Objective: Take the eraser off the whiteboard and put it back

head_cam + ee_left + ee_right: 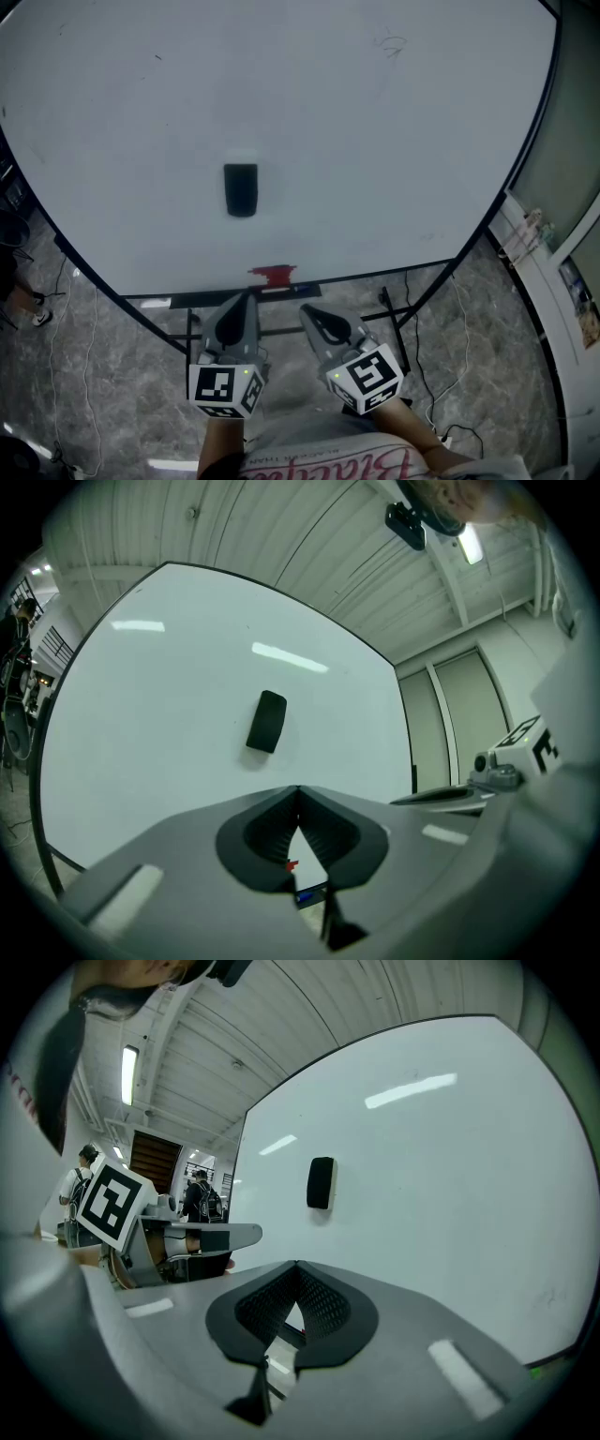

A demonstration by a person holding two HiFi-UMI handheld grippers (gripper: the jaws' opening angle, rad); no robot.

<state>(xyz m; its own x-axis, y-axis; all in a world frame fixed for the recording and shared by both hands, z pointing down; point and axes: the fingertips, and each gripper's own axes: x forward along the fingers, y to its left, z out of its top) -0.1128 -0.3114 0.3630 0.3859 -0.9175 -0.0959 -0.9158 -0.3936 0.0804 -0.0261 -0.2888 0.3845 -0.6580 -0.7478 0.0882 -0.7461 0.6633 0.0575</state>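
A black eraser is seen stuck upright on the whiteboard, below its middle and well apart from both tools. The left hand-held gripper and right hand-held gripper are held low, jaws closed together, nothing gripped. The eraser is judged light, rigid-backed and likely magnet-held; it is best pinched across its two long sides.

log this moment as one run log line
eraser: on whiteboard, untouched | left gripper: shut, empty | right gripper: shut, empty | stage: before reach
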